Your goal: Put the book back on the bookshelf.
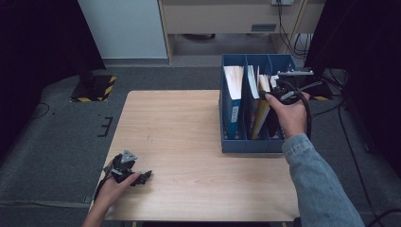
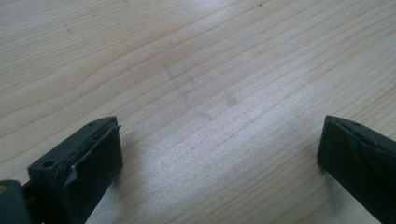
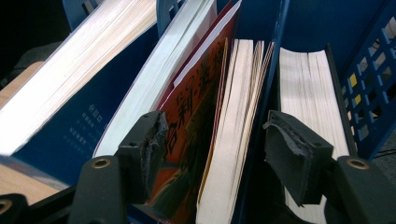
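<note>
A blue file rack with three compartments stands at the table's right side, with books upright in it. My right gripper is over its right part. In the right gripper view, the right gripper is open, its jaws on either side of an orange-red book and a cream-paged book. The pads do not press on them. A thick book stands in the compartment beyond a blue divider. My left gripper rests near the table's front left corner. It stands open over bare wood.
The wooden table lies bare between the hands. A large blue book leans in the rack's left compartment. Grey carpet surrounds the table, with cables at the right and a black-and-yellow stand base at the far left.
</note>
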### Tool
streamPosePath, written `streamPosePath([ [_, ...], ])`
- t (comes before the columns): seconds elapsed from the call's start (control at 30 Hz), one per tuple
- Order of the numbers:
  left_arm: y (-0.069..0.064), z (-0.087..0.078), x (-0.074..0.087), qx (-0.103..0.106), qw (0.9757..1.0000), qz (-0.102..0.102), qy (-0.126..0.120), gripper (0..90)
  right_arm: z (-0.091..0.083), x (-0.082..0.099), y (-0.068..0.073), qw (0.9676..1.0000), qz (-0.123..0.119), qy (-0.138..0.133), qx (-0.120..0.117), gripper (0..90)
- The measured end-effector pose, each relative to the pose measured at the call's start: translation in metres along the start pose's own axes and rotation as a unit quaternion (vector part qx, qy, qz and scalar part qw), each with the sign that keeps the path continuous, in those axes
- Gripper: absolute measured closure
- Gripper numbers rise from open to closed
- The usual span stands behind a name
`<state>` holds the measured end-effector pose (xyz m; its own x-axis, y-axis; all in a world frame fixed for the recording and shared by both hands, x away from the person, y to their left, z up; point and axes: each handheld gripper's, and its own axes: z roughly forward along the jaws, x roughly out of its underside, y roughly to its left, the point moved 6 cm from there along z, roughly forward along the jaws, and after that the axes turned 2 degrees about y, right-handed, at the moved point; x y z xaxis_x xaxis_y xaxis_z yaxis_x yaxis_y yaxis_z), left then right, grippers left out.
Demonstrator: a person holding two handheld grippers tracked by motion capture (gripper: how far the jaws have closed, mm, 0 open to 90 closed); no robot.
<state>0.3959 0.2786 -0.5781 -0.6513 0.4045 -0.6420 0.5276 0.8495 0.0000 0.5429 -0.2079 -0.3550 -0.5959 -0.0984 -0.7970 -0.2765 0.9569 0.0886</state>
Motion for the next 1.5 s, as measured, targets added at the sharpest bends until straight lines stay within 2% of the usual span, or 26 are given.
streamPosePath([
  [0.33,0.0,0.0,0.0,0.0,1.0,0.001,0.0,0.0,-0.009,0.012,-0.008,0.9999,0.009,-0.005,-0.01,34.1],
  [0.6,0.0,0.0,0.0,0.001,1.0,0.001,0.0,0.0,-0.016,0.016,-0.008,0.9999,-0.003,-0.01,-0.013,30.7],
  [0.7,0.0,0.0,0.0,0.0,1.0,0.001,0.0,0.0,-0.019,0.02,-0.005,0.9996,-0.014,-0.013,-0.019,27.5],
  [0.77,0.0,0.0,0.0,0.0,1.0,0.001,-0.001,0.0,-0.021,0.023,-0.001,0.9991,-0.02,-0.014,-0.034,24.6],
  [0.87,-0.001,0.0,0.0,0.0,1.0,0.0,-0.001,0.0,-0.025,0.028,0.004,0.9986,-0.037,-0.02,-0.033,21.6],
  [1.07,0.0,0.0,0.0,0.0,1.0,0.001,-0.002,0.0,-0.034,0.042,0.009,0.9976,-0.047,-0.028,-0.043,15.4],
  [1.23,0.0,0.0,0.0,0.0,1.0,0.001,-0.002,0.0,-0.037,0.056,0.018,0.9966,-0.053,-0.025,-0.058,12.9],
  [1.37,0.0,0.0,0.0,0.001,1.0,0.001,-0.002,0.0,-0.037,0.071,0.029,0.9949,-0.075,-0.021,-0.065,12.3],
  [1.5,0.0,0.0,0.0,0.001,1.0,0.001,-0.003,0.0,-0.037,0.09,0.037,0.994,-0.082,-0.013,-0.071,12.3],
])
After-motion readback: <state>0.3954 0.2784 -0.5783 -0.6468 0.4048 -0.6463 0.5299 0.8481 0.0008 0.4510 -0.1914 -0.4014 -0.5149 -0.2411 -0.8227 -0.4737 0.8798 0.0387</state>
